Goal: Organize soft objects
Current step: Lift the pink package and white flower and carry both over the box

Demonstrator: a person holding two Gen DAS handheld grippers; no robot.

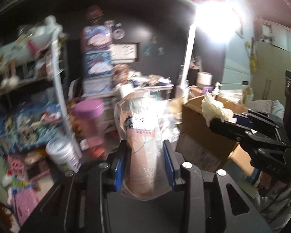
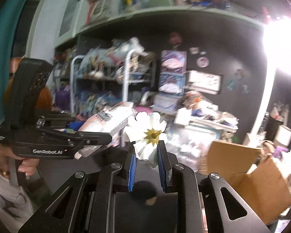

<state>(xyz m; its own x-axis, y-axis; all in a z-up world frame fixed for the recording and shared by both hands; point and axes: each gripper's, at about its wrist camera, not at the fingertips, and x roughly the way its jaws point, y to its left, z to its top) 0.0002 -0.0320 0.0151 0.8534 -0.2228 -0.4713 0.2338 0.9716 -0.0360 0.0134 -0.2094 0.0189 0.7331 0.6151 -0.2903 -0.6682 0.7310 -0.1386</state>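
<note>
white fabric flower in right claw, left claw clamping printed bag (genrobot.ai)

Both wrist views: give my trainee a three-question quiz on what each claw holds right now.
1. True or false: the left claw is empty.
2. The right claw grips: A) white fabric flower B) purple tin C) paper roll
3. Fill in: the open brown cardboard ___ sits right of the left claw.

Key: 1 false, it clamps a soft pink-and-white printed plastic pack; 2 A; 3 box.
</note>
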